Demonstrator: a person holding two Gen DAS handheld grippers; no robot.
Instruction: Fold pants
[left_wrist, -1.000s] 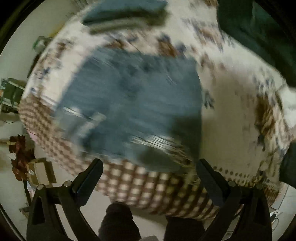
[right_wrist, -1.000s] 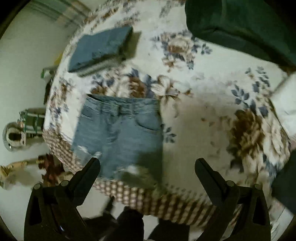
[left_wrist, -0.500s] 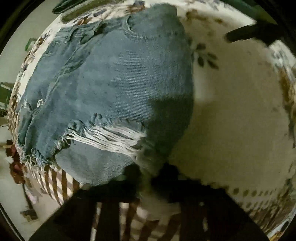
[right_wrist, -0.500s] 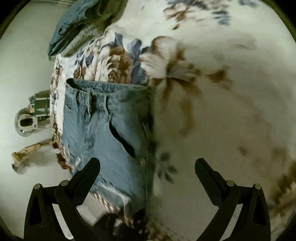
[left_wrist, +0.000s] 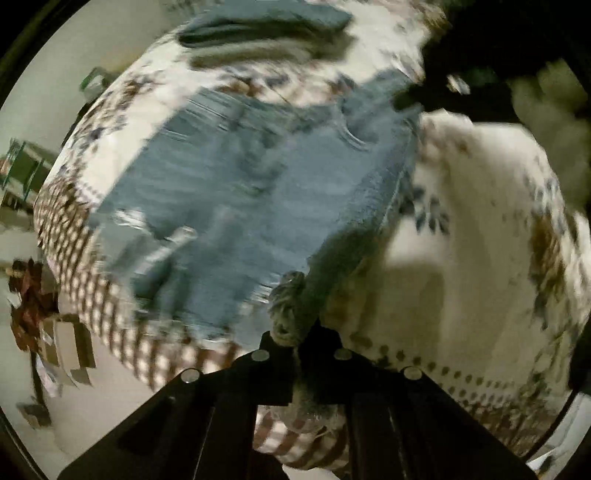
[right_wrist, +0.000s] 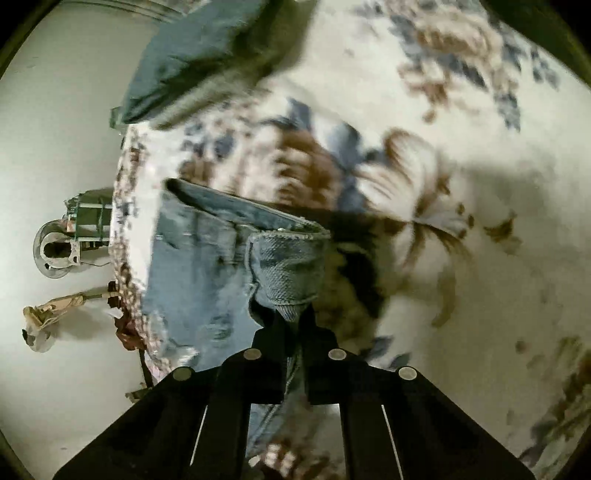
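Observation:
Blue denim shorts (left_wrist: 258, 184) lie on a floral cloth (left_wrist: 461, 206) over a table. My left gripper (left_wrist: 295, 332) is shut on the frayed hem corner at the shorts' near right side and lifts it. My right gripper (right_wrist: 293, 321) is shut on the waistband corner (right_wrist: 288, 258) at the shorts' far right side, which stands raised off the cloth. The right gripper shows as a dark shape (left_wrist: 436, 92) at the top right of the left wrist view. Both views are blurred by motion.
A stack of folded denim clothes (right_wrist: 199, 55) lies at the far left of the table, also seen in the left wrist view (left_wrist: 266, 29). The checked cloth border (left_wrist: 92, 295) hangs over the near table edge. Clutter stands on the floor (right_wrist: 59, 254) to the left.
Both grippers came down onto the shorts' right side and shut, the left on the hem corner, the right on the waistband corner. Both corners are now lifted.

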